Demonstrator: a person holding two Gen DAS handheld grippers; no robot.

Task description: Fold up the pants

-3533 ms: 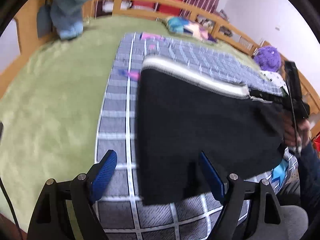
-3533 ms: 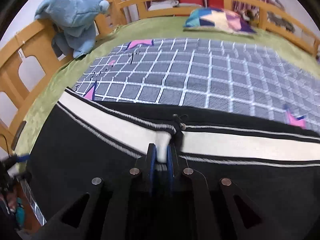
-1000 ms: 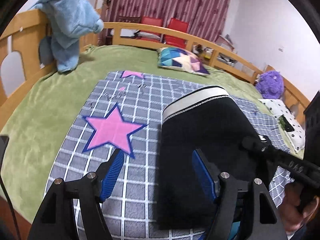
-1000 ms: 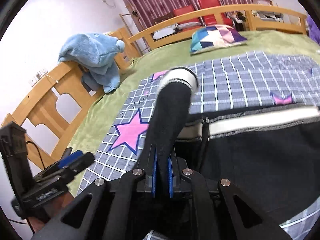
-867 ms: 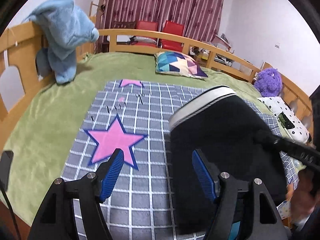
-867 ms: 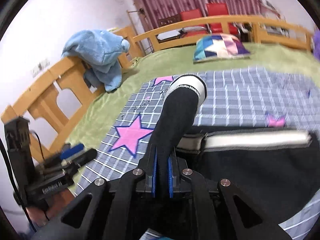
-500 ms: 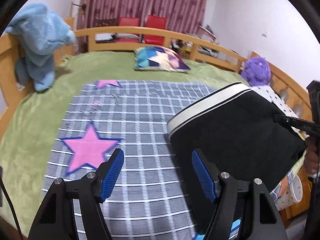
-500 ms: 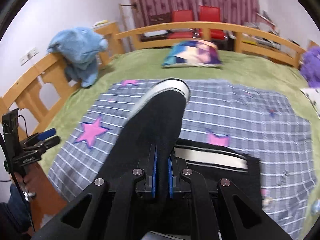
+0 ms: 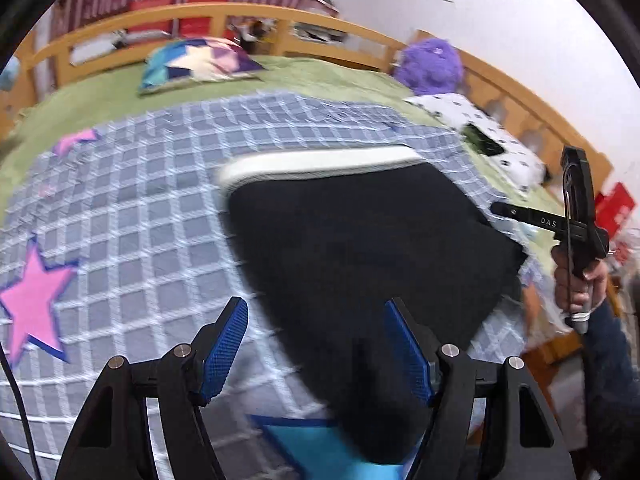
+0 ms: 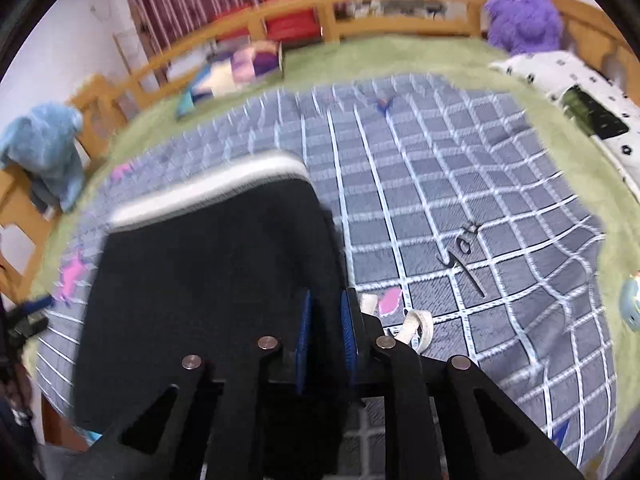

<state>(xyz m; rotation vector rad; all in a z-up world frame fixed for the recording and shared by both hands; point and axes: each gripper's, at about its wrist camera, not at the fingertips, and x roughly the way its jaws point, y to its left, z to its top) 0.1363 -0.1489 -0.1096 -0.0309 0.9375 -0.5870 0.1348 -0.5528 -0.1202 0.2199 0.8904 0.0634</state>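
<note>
the black pants [image 9: 360,240] lie on the checked blanket [image 9: 140,200] on the bed, white waistband away from the person; the right gripper [image 10: 327,330] is clamped on their right edge to keep the fabric taut, while the left gripper [image 9: 316,344] hangs wide open and empty over the near edge, probably ready to take a grip

My jaws stand wide apart over the near edge of the checked blanket [image 9: 152,216], holding nothing. The black pants [image 9: 360,240] lie folded on it, white waistband [image 9: 316,162] at the far end, one near corner running under my right finger [image 9: 408,348]. At the right, a hand [image 9: 576,280] grips the right gripper [image 9: 500,209], which points toward the pants' right edge.
</note>
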